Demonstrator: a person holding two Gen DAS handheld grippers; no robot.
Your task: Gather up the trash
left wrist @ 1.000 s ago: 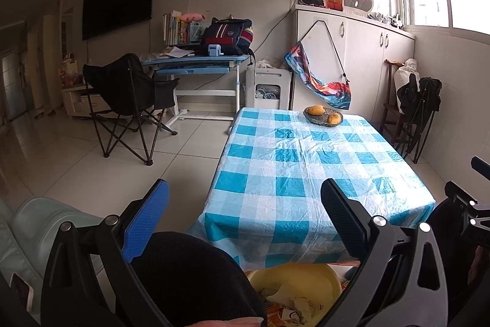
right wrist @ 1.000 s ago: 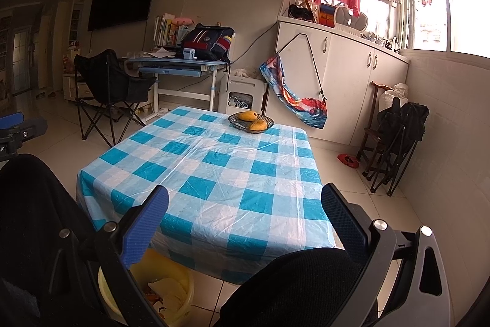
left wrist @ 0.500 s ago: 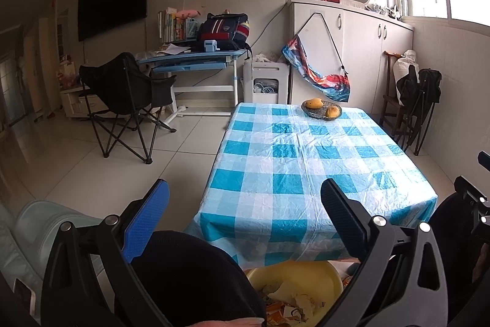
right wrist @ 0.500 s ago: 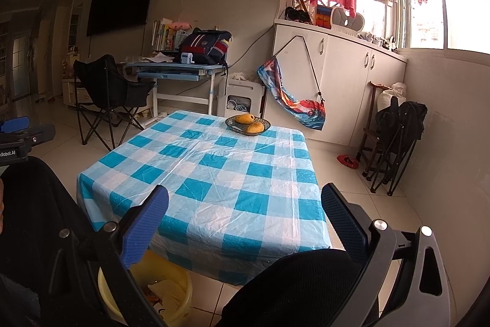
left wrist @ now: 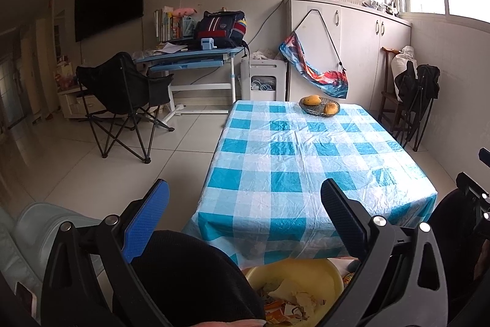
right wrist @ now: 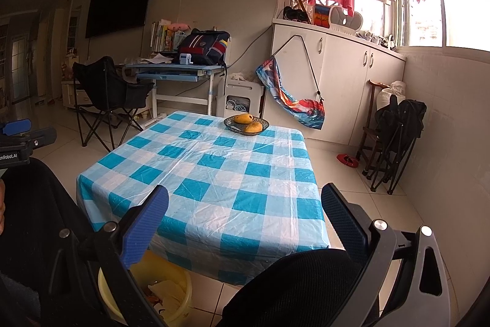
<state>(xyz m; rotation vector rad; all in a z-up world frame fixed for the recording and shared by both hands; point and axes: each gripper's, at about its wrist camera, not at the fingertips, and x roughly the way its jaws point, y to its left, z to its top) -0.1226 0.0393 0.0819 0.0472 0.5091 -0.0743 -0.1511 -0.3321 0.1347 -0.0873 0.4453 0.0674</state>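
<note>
A yellow bin (left wrist: 294, 281) with crumpled paper and wrappers inside stands on the floor at the near edge of the table; the right wrist view shows the yellow bin (right wrist: 171, 275) low on the left. My left gripper (left wrist: 245, 204) is open and holds nothing, raised above the bin and facing the table. My right gripper (right wrist: 245, 207) is open too, with nothing between its fingers, over the table's near end. No loose trash shows on the blue-and-white checked tablecloth (left wrist: 306, 158).
A dark basket with two mangoes (left wrist: 319, 107) sits at the table's far end. A black folding chair (left wrist: 122, 100) and a blue desk (left wrist: 186, 57) stand left. White cabinets (right wrist: 343, 88) and folded chairs (right wrist: 395, 137) line the right wall. Black-clothed knees fill the bottom.
Both grippers have risen and tilted a little, so the table sits lower in view. Their jaws stay open and nothing has been picked up.
</note>
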